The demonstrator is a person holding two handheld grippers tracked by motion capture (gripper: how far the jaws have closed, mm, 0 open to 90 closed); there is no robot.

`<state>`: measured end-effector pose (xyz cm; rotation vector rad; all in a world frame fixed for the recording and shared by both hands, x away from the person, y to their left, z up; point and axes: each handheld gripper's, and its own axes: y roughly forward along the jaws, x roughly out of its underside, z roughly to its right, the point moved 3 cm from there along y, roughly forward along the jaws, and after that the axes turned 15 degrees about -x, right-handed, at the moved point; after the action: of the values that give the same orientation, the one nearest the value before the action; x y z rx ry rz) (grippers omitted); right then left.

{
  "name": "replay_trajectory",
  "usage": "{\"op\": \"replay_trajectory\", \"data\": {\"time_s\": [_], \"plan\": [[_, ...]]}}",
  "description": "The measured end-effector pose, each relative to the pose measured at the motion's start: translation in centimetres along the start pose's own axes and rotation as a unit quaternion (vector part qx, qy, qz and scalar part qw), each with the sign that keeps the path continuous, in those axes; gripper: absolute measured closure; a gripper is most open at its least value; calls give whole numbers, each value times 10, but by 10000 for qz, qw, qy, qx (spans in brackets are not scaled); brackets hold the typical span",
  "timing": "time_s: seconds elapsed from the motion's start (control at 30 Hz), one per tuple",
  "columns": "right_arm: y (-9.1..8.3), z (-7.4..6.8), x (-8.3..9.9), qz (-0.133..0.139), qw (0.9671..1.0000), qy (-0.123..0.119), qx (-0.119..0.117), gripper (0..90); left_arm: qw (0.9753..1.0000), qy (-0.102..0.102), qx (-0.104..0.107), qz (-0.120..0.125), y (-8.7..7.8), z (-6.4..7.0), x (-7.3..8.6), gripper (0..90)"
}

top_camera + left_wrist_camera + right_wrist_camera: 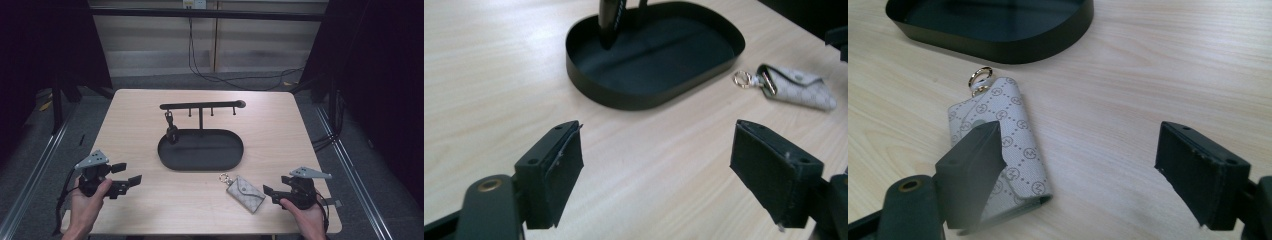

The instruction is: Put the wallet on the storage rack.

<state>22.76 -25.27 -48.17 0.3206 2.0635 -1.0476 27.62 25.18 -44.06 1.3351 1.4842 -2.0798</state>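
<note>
Seen from the high view, a light wooden table carries a black oval tray near its middle. From the tray rises a thin post with a horizontal bar that has small pegs, and a dark object hangs from the left end of the bar, down to the tray. In front of the tray, toward the right, lies a grey patterned key pouch with a small metal ring at its far end. The left hand holds the left gripper near the front left corner, with its jaws spread and nothing between them. The right hand holds the right gripper just beside the pouch, on its right side.

Next, in the left gripper view, the two jaws stand wide apart over bare wood. The tray is ahead, and the pouch lies farther to the right with its ring.

Finally, in the right gripper view, the jaws are also wide apart and hold nothing. The left jaw is over the near part of the pouch; I cannot tell if it touches it. The ring points toward the tray.
</note>
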Motion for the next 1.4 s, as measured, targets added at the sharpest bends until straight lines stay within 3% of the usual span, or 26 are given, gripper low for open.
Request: {"op": "replay_trajectory", "data": {"time_s": [0.07,0.13,0.2,0.3,0.33,0.47,0.67,0.7,0.87,0.93,1.03,1.3,1.4], "plan": [[0,-1,-2,-13,10000,-18,-24,208,10000,-56,-7,-2,-1,3,8,197],[1,-2,-4,-9,10000,-45,-80,241,9998,-161,113,-1,0,4,16,182],[3,-2,-8,-28,9999,-73,-141,262,9997,-128,-16,208,-4,8,20,199],[6,-4,-13,-30,9997,-128,-188,261,9999,-92,78,71,-3,9,22,181],[7,-5,-16,-63,9996,-167,-237,261,9998,-185,65,83,-2,8,24,181],[11,-11,-27,-171,9985,-244,-466,257,9997,-220,87,-49,-1,6,34,201],[19,-18,-30,-576,9949,-296,-771,272,9998,-190,32,-96,-1,7,40,200],[20,-19,-31,-627,9941,-305,-832,272,9998,-176,-58,-44,-1,6,39,200],[27,-20,-31,-904,9913,-267,-914,272,9998,-174,32,-31,-2,7,39,200],[32,-21,-32,-1212,9881,-297,-896,272,9998,-168,55,-33,-2,6,39,200],[36,-24,-36,-1360,9853,-300,-991,269,9998,-145,68,-120,-1,6,40,201],[49,-33,-36,-2061,9729,-357,-988,250,9999,68,96,-72,-2,12,38,201],[53,-34,-37,-2167,9710,-390,-932,233,9998,91,127,-77,-2,13,39,201]]}}
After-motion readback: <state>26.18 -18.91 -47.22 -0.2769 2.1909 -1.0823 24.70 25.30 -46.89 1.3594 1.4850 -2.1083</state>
